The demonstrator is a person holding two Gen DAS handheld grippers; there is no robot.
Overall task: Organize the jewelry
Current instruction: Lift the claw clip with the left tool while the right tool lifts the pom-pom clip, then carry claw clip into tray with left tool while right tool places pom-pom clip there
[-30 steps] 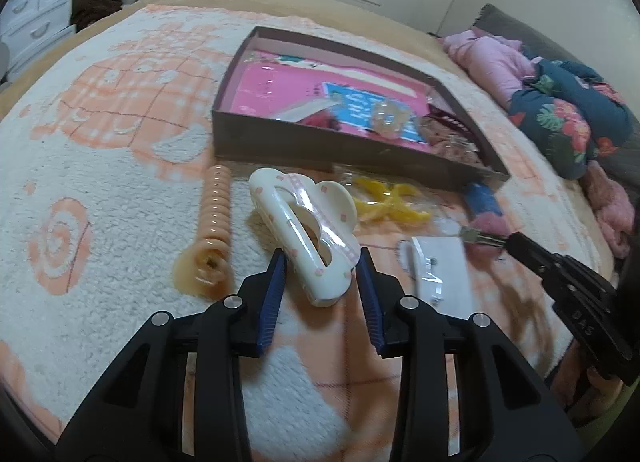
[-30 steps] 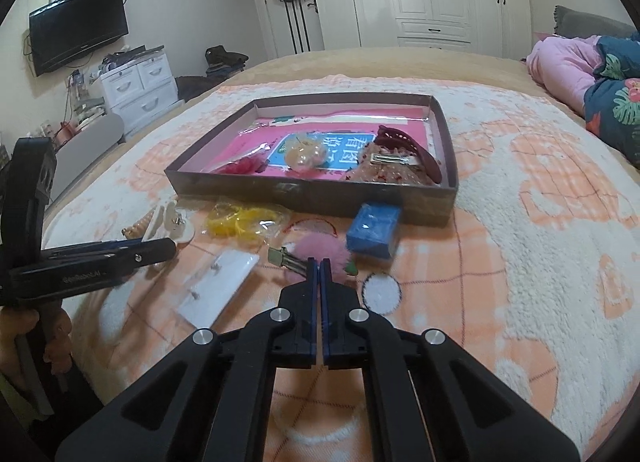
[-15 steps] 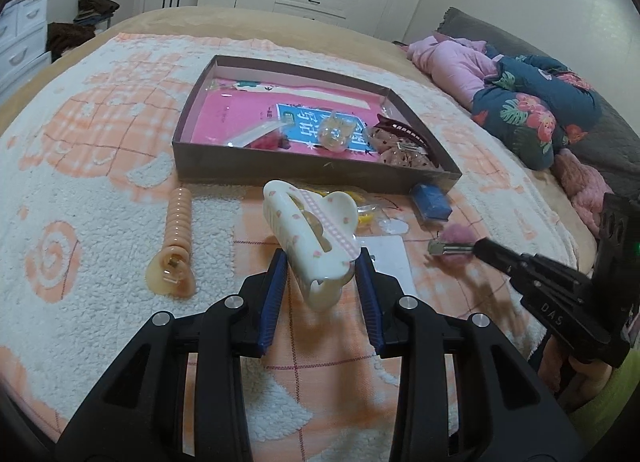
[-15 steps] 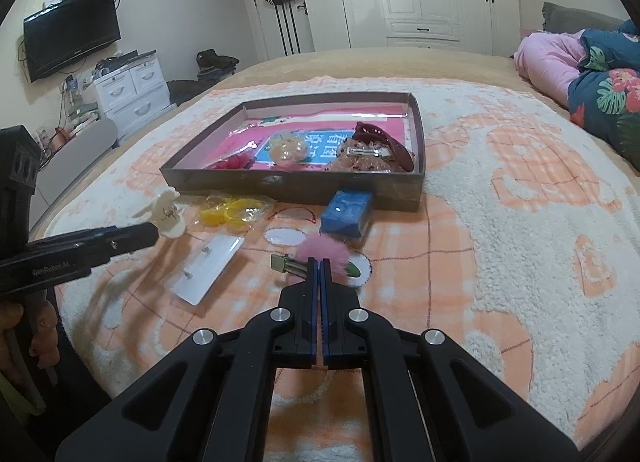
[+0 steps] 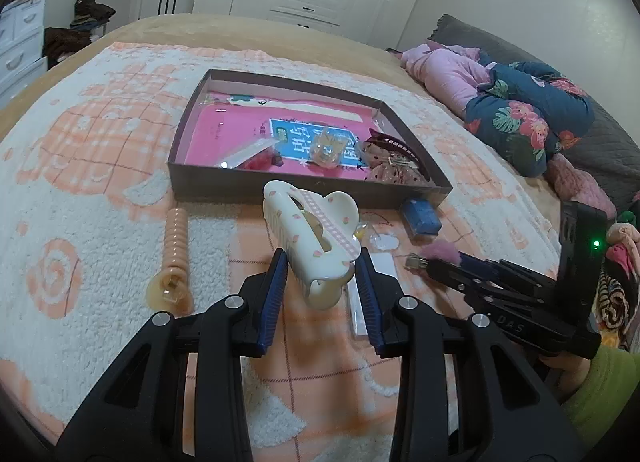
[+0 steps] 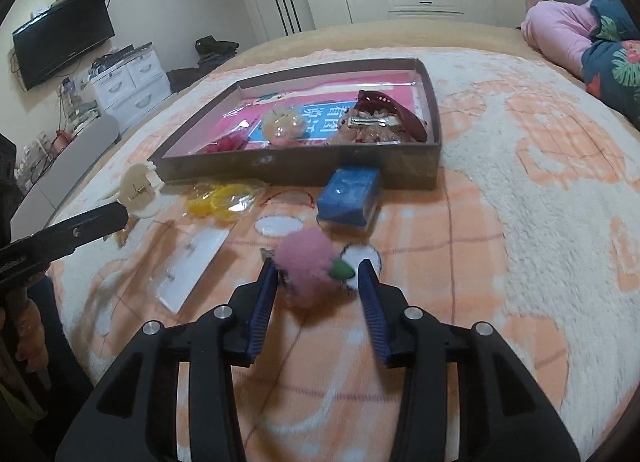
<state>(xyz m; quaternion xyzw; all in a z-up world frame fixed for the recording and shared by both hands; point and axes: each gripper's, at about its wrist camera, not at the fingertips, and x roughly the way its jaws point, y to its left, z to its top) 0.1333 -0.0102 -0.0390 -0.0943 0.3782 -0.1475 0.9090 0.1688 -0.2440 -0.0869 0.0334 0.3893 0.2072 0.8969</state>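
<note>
Your left tool [image 5: 320, 282] clamps the white plastic claw clip [image 5: 310, 242], not yet in the brown cardboard tray [image 5: 280, 186] at 12 o'clock. Your right tool [image 6: 318, 290] has just been opening, jaws apart around the pink fluffy pompom clip [image 6: 306, 258], seemingly released; several pieces remain outside.

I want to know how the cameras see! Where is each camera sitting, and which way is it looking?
Left wrist view: sits on the left gripper, looking along its fingers, shut on the white hair claw, toward the box; a green sleeve shows.
Right wrist view: sits on the right gripper, whose jaws have just been opening round the pink pompom clip; a hand shows at left.
Both see the box, the claw, the pompom clip and the blue box.
</note>
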